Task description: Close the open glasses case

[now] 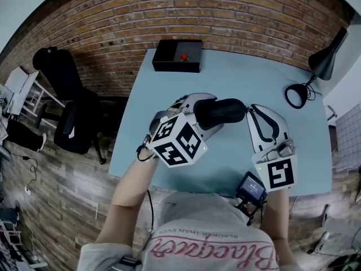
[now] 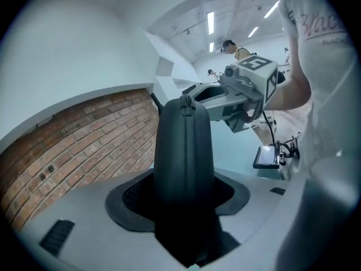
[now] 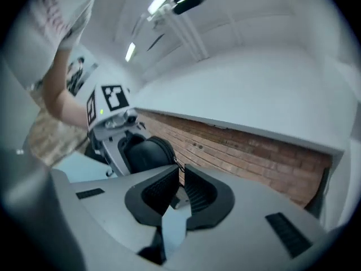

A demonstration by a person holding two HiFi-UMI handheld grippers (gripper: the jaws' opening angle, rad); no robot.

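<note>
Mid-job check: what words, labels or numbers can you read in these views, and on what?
"Blac...": start of the pink script word on the person's shirt; the rest is unclear.
Small line by that word: too small to read.
Marker cubes: square patterns only, no words.
Small screen: unreadable.
Black box: no label visible.

The head camera looks steeply down on the left gripper point(image 1: 202, 113) and right gripper point(image 1: 251, 109) above the table point(image 1: 169, 95). Each gripper's camera sits close behind its own jaws, facing the other gripper; both take in the glasses case point(image 2: 183, 145) and brick wall point(image 2: 84, 134).
</note>
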